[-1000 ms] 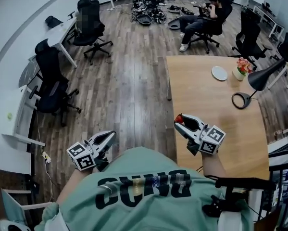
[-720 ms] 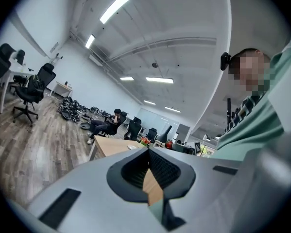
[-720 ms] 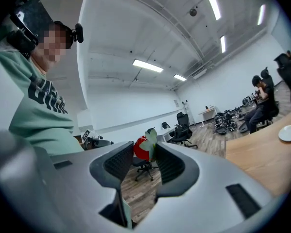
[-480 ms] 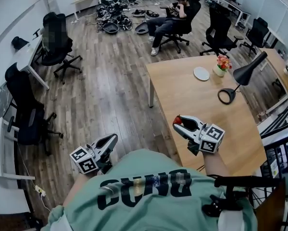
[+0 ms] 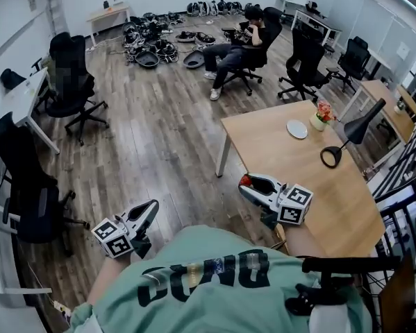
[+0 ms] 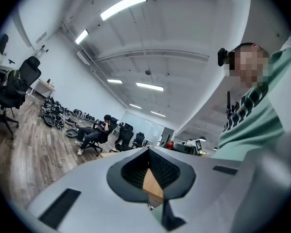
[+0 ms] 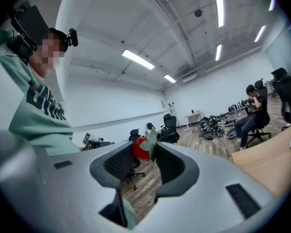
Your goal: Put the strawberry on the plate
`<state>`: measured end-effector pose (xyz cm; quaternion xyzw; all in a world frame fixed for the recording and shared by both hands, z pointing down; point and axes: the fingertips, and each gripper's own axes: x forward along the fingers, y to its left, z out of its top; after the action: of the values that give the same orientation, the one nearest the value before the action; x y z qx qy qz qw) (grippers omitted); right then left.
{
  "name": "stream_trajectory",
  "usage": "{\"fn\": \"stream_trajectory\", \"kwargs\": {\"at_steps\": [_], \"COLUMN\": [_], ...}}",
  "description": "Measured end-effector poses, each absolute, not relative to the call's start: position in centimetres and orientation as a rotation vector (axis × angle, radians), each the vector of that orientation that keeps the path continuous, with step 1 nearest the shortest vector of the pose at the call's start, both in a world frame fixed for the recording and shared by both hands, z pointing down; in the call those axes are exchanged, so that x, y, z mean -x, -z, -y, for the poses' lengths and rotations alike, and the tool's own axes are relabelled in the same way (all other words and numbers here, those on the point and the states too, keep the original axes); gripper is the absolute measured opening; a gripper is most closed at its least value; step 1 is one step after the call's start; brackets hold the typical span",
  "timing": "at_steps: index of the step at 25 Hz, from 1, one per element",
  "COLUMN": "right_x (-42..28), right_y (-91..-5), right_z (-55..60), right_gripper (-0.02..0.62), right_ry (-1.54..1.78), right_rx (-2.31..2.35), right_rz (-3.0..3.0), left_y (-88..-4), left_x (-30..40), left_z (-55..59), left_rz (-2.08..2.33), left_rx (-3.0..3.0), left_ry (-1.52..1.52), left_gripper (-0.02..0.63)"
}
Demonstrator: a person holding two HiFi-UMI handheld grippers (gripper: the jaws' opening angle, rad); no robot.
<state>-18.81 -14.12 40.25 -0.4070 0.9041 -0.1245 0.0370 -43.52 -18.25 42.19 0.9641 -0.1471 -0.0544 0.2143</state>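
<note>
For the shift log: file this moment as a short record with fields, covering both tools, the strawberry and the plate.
right tool: shut on the strawberry, near the table edge
left tool: shut, empty, above the floor
strawberry: held in the air, not yet on the plate
plate: white, nothing seen on it, far side of the table beside the flower vase
task: not done

Head camera: above me, facing steeply down, wooden table (image 5: 298, 165) ahead right. My left gripper (image 5: 151, 208) and right gripper (image 5: 246, 183) each carry a camera close behind the jaws, facing level. All views share the seated person (image 5: 242, 37) beyond the table.
</note>
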Motion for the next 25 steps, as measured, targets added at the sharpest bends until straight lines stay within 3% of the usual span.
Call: {"fn": "stream_trajectory", "kwargs": {"at_steps": [12,25], "right_x": [18.9,6.0], "right_y": [-41.4,-40.8], "right_z": [26.8,42.3], "right_gripper": [0.150,0.150], "right_ry": [0.410,0.336], "right_rx": [1.078,0.794], "right_rz": [-2.851,-2.907], "left_y": [-43.8,-41.4], "left_x": [43.8,28.8], "left_z": [27.7,38.5], "left_rz": [0.548,0.738], "left_rx": [-2.612,-2.601], "left_ry": [0.148,0.081], "left_gripper": [0.005,0.005]}}
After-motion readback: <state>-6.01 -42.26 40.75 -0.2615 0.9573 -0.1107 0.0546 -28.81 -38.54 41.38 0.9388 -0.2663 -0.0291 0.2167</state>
